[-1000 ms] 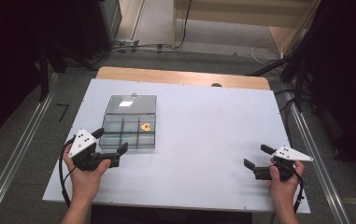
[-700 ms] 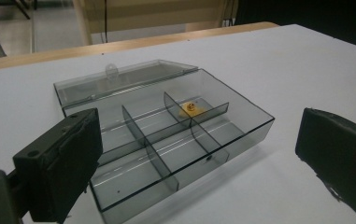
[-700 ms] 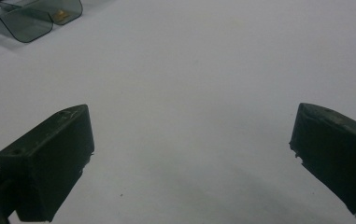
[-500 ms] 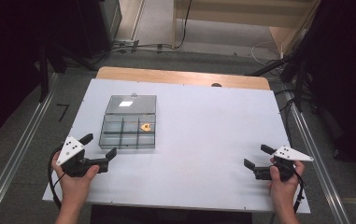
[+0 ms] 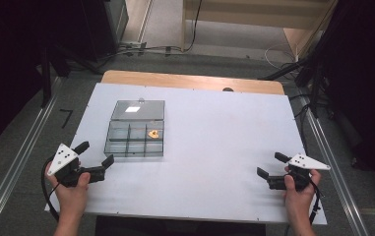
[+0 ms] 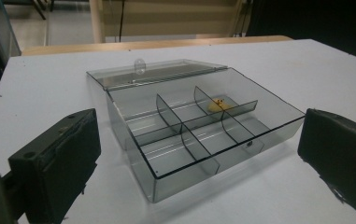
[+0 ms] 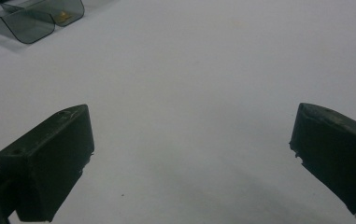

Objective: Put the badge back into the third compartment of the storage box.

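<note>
A clear smoky plastic box with several compartments sits on the white table, its lid laid open behind it. A small gold piece lies in the back right compartment. My left gripper is open just short of the box's front left corner, apart from it. In the left gripper view the box and gold piece lie ahead between the wide jaws of that gripper. My right gripper is open and holds nothing near the front right edge; in its own view the gripper faces bare table.
A wooden strip borders the table's far edge. Metal rails run along both sides on the floor. Cables lie on the floor beyond the table. The box's corner appears at the top left of the right gripper view.
My left gripper has drawn back from the box's front, moving left and toward the table's near edge. The right gripper has stayed put.
</note>
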{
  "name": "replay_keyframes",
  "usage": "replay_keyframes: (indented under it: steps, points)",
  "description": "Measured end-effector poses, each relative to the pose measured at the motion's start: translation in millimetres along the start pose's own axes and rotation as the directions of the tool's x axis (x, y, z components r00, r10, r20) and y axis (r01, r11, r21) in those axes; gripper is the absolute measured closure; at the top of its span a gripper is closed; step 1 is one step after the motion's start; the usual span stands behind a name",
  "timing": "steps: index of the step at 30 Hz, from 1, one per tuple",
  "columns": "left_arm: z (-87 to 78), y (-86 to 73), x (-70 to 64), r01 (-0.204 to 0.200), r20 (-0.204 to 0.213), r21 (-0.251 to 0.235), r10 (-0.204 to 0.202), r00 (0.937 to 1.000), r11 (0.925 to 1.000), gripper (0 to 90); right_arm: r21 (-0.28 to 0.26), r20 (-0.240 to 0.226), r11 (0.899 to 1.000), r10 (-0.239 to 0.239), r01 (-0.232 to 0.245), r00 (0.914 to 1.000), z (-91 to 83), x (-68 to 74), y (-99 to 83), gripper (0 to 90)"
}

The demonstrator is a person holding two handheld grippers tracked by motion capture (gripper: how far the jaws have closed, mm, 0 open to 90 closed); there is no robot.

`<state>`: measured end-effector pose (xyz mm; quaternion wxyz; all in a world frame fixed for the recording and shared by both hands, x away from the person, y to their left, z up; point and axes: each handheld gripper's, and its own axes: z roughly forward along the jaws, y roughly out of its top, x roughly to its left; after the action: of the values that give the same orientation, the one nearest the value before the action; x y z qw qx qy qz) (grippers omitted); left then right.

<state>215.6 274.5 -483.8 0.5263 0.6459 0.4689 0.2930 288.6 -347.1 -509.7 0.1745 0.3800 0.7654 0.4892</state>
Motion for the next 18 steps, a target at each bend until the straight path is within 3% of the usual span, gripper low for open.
replay_keyframes:
  steps: [9, 18]
  points:
    - [-3.8, -5.7, 11.3, 0.001, -0.011, -0.021, -0.002, 0.9999, 0.9998, 0.0, -0.001, -0.001, 1.0, 0.001, -0.001, 1.0, 0.0, -0.2, 0.0, 0.0]
    - [-4.3, -6.7, 12.6, 0.0, -0.011, -0.032, 0.0, 0.9999, 0.9995, 0.0, -0.002, -0.003, 1.0, 0.003, -0.003, 1.0, -0.2, -0.3, 0.0, 0.0]
